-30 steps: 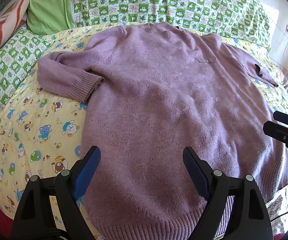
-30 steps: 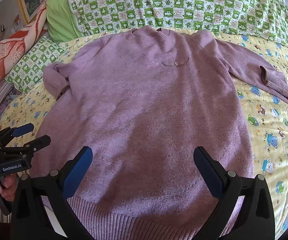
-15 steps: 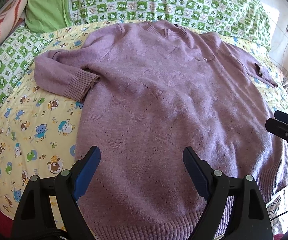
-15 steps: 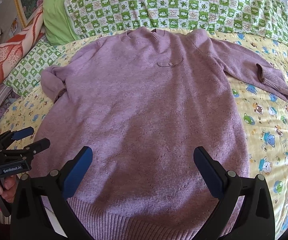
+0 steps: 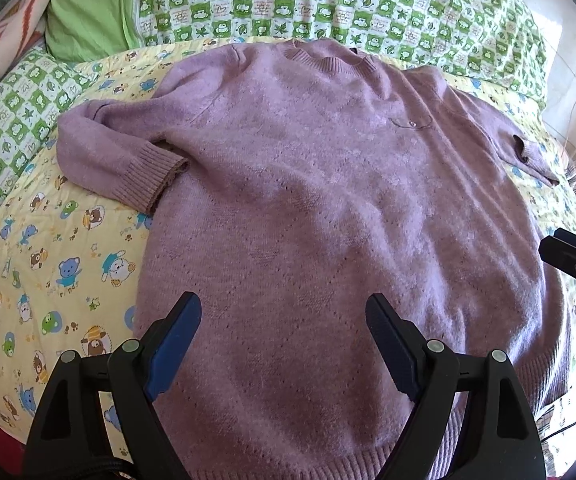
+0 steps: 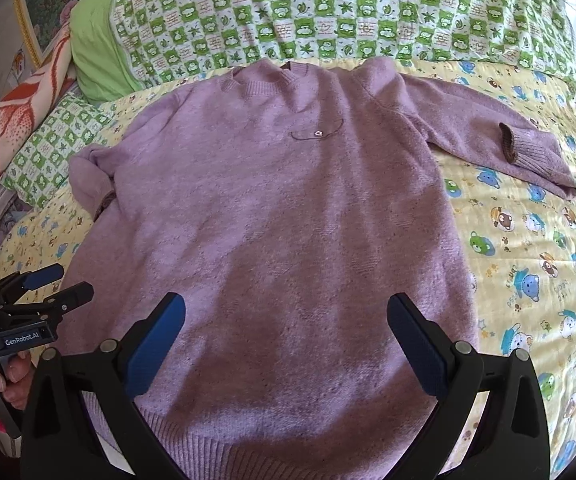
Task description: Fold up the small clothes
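A purple knit sweater (image 5: 308, 208) lies flat, front up, on the bed, collar at the far side and ribbed hem nearest me; it also fills the right wrist view (image 6: 272, 216). Its left sleeve (image 5: 120, 160) is bent back with the cuff against the body. Its right sleeve (image 6: 500, 136) stretches out to the right. My left gripper (image 5: 282, 320) is open and empty above the hem's left part. My right gripper (image 6: 286, 320) is open and empty above the hem's middle. Each gripper shows at the edge of the other's view, the right one (image 5: 572, 256) and the left one (image 6: 48, 284).
The bed has a yellow cartoon-bear sheet (image 5: 48, 256) (image 6: 536, 264). Green checked pillows (image 5: 328, 4) and a plain green pillow (image 5: 88, 12) line the far side. A smaller checked pillow (image 5: 12, 120) and a red-patterned blanket (image 6: 12, 120) lie at the left. The bed edge is close to me.
Both grippers have drifted slightly, the views shifting a little over the sweater. Both stay open and the sweater has not moved.
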{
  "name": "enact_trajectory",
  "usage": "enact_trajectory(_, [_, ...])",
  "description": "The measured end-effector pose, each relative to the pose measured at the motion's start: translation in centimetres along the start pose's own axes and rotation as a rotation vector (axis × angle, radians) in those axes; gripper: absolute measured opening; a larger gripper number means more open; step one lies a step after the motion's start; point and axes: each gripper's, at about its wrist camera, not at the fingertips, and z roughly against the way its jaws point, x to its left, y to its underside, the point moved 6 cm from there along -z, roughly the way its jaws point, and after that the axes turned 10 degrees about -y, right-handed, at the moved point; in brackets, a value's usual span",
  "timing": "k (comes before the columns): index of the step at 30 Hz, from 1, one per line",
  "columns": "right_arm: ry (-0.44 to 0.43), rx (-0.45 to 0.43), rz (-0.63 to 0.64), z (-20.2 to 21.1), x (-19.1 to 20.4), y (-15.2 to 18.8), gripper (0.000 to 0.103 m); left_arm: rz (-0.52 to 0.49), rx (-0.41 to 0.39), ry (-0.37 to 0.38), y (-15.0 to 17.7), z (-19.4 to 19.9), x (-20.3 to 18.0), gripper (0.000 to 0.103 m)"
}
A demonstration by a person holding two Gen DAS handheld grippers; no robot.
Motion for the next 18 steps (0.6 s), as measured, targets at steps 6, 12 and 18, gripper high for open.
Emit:
enact_trajectory(6, [0.016,-0.018,-0.023,0.4,-2.0,-1.4,0.101,0.011,0.018,0.023,-1.8,-0.8,-0.8,0.085])
enact_trajectory(12, [0.057,-0.045,-0.054,0.8,-5.3,-3.2,0.101,0.029,0.018,0.042,-4.6,-1.8,-1.8,0.085])
enact_trajectory(18, [0.168,-0.107,-0.127,1.8,-11.8,-6.0,0.101,0.036,0.008,0.039,-7.5,-3.1,-2.5,0.085])
